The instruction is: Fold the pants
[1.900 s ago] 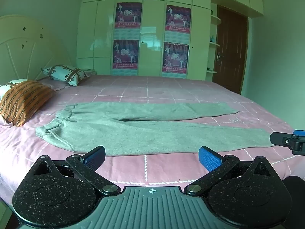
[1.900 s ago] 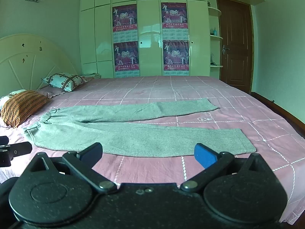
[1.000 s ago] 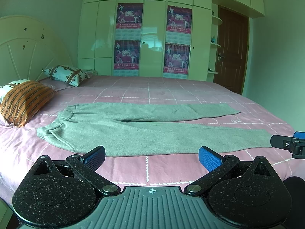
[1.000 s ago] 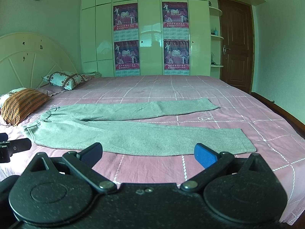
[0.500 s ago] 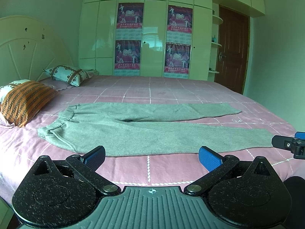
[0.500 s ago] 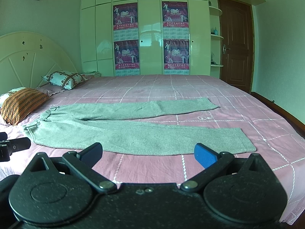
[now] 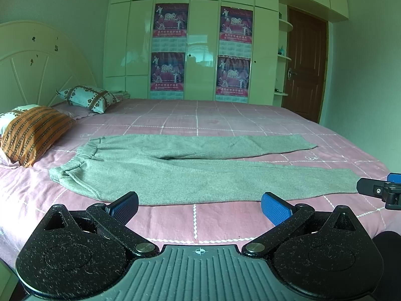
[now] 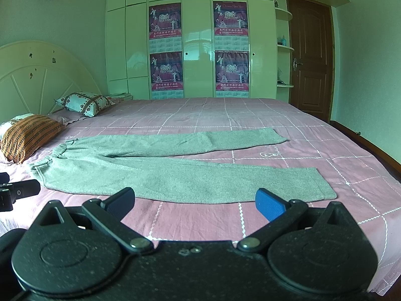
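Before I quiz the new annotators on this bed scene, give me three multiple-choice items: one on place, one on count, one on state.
1. Where does the waistband of the grey pants point?
A. toward the pillows
B. toward the door
C. toward the wardrobe

2. How many posters hang on the wardrobe?
A. two
B. four
C. six

3. How do the pants lie?
A. folded in half
B. bunched up
C. flat, legs apart

Answers: 1 A, the waistband lies near the orange pillow. 2 B, two above, two below. 3 C, both legs spread on the pink sheet, both grippers open and empty.

Open bed, crowded only at far left

Bare bed (image 7: 225,118) is left around the pants (image 7: 200,173); pillows (image 7: 32,130) block the far left.
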`<state>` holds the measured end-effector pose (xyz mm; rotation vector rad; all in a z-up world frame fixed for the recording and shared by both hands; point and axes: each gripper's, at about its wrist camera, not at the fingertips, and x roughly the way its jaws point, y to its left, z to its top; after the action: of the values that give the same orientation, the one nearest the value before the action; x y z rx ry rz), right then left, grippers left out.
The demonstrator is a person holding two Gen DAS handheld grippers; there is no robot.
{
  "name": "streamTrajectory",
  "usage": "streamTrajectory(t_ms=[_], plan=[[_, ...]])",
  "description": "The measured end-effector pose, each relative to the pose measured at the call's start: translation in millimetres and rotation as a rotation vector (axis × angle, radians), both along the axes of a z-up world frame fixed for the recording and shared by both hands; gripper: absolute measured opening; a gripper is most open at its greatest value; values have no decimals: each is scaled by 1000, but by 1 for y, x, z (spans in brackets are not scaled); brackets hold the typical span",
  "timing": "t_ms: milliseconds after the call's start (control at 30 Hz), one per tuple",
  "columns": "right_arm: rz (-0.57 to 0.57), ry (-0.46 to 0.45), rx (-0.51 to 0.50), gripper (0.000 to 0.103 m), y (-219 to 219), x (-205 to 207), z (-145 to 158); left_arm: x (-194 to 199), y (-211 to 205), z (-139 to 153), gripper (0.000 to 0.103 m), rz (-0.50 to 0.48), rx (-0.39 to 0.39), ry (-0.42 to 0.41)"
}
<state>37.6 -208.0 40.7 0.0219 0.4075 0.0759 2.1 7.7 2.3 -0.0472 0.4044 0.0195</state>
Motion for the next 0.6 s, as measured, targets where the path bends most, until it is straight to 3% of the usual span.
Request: streamTrajectory(t_ms=[600], plan=[[1,2,-2,97,2,0,0,0,-1,-1,103,0,2,0]])
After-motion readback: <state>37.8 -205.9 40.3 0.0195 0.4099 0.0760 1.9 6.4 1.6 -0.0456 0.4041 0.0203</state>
